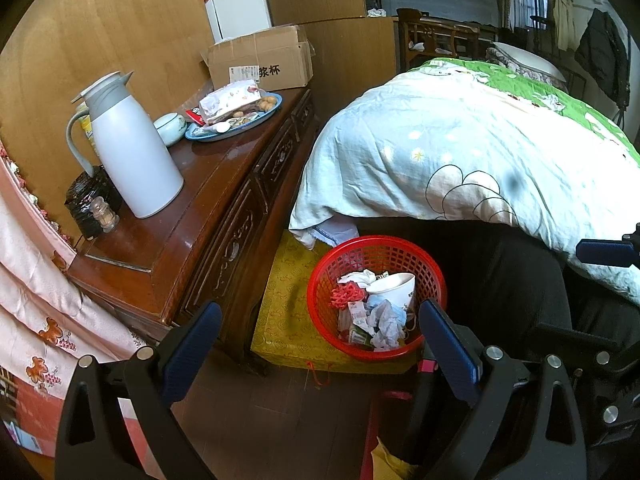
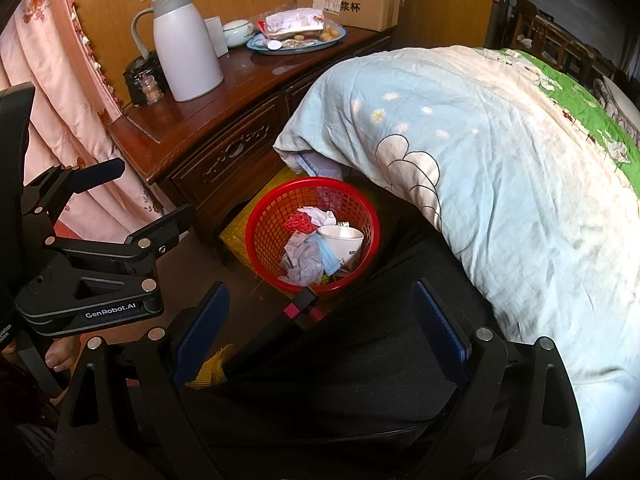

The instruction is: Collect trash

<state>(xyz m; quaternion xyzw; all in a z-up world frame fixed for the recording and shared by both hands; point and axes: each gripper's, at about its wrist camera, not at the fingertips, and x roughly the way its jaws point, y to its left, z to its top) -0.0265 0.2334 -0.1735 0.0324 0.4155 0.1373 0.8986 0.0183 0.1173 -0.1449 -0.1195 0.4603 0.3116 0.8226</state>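
Observation:
A red mesh basket (image 1: 430, 280) stands on the floor between the wooden cabinet and the bed; it also shows in the right wrist view (image 2: 264, 232). It holds a white paper cup (image 1: 394, 286), crumpled paper (image 1: 384, 320) and small wrappers. My left gripper (image 1: 320, 344) is open and empty, held above the floor just in front of the basket. My right gripper (image 2: 322, 320) is open and empty, above a black mesh chair seat (image 2: 340, 380). The left gripper also shows at the left of the right wrist view (image 2: 144, 196).
A dark wooden cabinet (image 1: 208, 184) carries a white thermos jug (image 1: 132, 148), a blue plate of snacks (image 1: 236, 120), a small bowl and a cardboard box (image 1: 260, 64). A bed with a light blue quilt (image 1: 460, 148) is on the right. A pink curtain (image 1: 36, 280) hangs at left.

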